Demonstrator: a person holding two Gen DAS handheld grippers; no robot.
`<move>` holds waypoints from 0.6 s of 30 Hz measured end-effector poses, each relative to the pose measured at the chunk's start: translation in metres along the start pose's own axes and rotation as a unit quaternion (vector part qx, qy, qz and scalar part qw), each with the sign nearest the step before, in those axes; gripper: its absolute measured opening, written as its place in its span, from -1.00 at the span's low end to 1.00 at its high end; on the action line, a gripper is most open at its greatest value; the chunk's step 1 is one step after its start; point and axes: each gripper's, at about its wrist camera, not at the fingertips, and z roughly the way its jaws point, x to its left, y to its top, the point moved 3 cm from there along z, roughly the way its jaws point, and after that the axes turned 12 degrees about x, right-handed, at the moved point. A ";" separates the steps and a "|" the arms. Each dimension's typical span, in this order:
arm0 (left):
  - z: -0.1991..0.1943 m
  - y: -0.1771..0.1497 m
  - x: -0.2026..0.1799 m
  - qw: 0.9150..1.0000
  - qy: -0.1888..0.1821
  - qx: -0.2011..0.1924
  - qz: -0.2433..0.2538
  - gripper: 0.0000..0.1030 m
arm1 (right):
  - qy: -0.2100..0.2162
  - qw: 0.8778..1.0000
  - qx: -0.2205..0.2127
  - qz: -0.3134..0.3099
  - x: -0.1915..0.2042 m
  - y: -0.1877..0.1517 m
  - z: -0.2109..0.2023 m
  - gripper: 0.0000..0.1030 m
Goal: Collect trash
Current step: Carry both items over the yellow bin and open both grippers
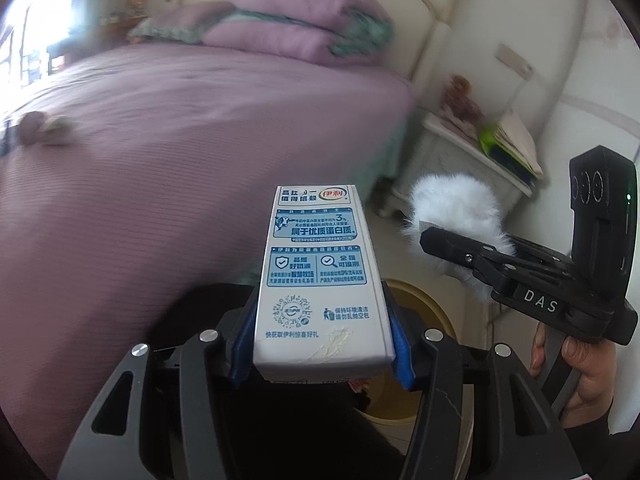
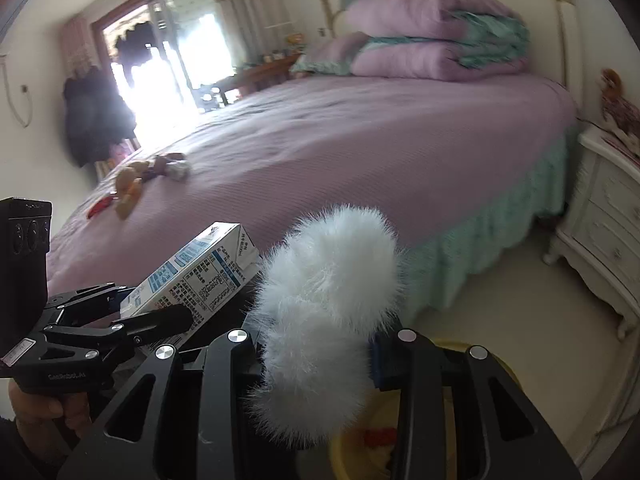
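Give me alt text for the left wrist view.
The left gripper clamps a white milk carton above a yellow bin. The right gripper holds a white fluffy ball, beside a purple bed.

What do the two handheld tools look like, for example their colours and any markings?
Both are black, with silver rivets. The left tool has blue finger pads; its side reads "GenRobot.AI" in the right wrist view. The right tool shows "DAS" in white and a green light on its upright camera block.
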 end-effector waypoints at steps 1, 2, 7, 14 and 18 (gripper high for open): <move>0.014 0.002 -0.012 1.000 -0.011 0.012 0.013 0.05 | -0.005 1.000 0.005 0.012 -0.011 -0.004 0.000 -0.34; 0.023 0.003 -0.018 0.999 -0.018 0.020 0.021 0.05 | -0.012 1.000 0.011 0.026 -0.023 -0.010 0.001 -0.34; 0.076 0.002 -0.063 0.994 -0.054 0.069 0.063 0.06 | -0.051 0.995 0.032 0.082 -0.073 -0.034 0.002 -0.34; 0.123 -0.004 -0.090 0.991 -0.079 0.078 0.074 0.88 | -0.075 0.988 0.058 0.121 -0.107 -0.054 0.010 -0.34; 0.118 -0.007 -0.081 0.993 -0.054 0.073 0.075 0.88 | -0.072 0.988 0.075 0.115 -0.107 -0.060 0.017 -0.33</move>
